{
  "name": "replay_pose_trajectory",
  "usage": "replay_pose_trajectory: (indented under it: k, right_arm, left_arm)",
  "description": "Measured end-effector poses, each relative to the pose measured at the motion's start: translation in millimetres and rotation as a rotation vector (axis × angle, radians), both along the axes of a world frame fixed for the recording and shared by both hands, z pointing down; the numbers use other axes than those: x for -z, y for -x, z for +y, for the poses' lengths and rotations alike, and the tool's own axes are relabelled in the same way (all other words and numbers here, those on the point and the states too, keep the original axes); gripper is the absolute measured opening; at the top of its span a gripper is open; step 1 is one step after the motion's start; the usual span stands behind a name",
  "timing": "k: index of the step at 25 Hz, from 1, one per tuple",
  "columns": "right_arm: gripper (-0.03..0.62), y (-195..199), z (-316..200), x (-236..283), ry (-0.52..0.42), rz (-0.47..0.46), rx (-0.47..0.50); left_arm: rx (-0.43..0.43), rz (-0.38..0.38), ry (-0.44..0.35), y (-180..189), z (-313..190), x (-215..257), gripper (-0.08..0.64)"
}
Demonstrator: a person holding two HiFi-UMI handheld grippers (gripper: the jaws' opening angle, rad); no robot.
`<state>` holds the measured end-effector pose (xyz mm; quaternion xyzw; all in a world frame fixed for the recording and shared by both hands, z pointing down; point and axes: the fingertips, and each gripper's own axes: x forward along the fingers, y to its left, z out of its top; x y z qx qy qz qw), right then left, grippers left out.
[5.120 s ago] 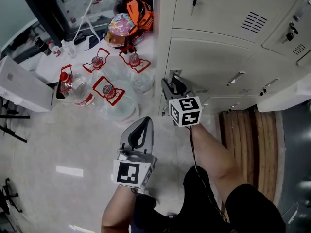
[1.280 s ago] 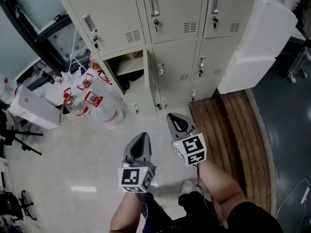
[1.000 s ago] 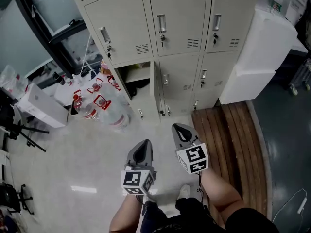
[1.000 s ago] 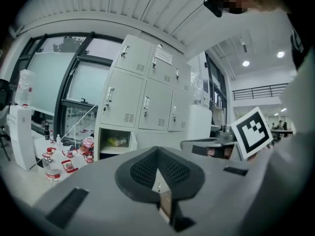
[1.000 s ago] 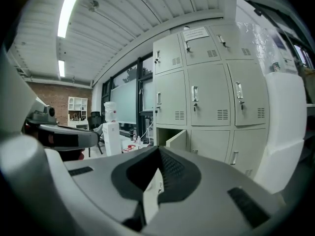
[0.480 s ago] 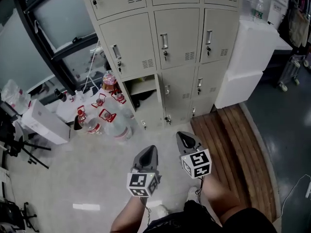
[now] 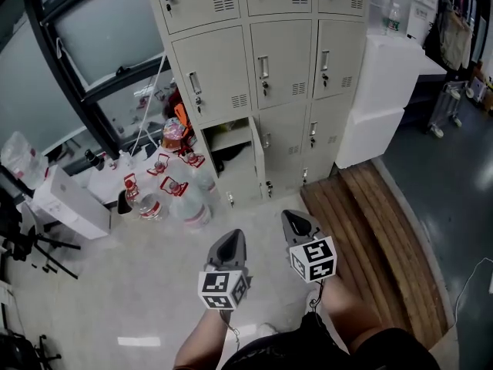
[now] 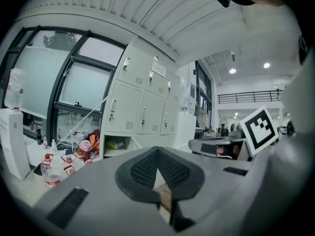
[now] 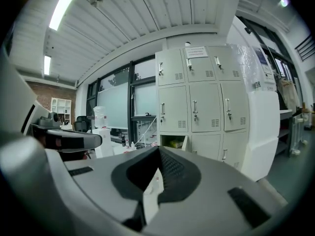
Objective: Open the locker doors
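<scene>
1. Jugs (image 7: 190, 206) of clear plastic with red handles crowd the glossy floor.
2. Left tongs (image 7: 234, 236), grey with textured pads, are closed on nothing, well short of the lockers (image 7: 281, 60).
3. Those beige sheet-metal lockers stand ahead; one lower door (image 7: 257, 149) hangs open.
4. Right tongs (image 7: 290, 215) are likewise closed, empty.
5. White foam blocks (image 7: 381, 83) sit above slatted wooden boards (image 7: 370, 230).

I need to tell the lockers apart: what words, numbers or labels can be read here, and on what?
No text is readable.
Paper notice on the top middle locker door: print too small.
Water bottles: label print blurred.
Marker cube: black-and-white pattern only, no words.
</scene>
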<state>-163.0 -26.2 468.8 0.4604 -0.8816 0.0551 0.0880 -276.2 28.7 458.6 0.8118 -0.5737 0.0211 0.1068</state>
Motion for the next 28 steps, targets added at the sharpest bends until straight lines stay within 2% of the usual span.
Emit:
replay_pose_trajectory:
  k: [12, 22, 28]
  right_arm:
    - [0.0, 4.7, 26.3, 9.9, -0.028, 0.006, 0.006]
    - [0.0, -20.7, 22.9, 18.8, -0.038, -0.008, 0.01]
    - [0.0, -44.8, 11.6, 36.9, -0.077, -0.006, 0.015]
  left_arm:
    - [0.001, 0.004, -0.03, 3.4, 24.2, 10.5, -0.002]
    - [-0.007, -0.018, -0.038, -23.5, 20.1, 18.0, -0.002]
    - [-0.001, -0.034, -0.055, -44.2, 6.6, 28.7, -0.002]
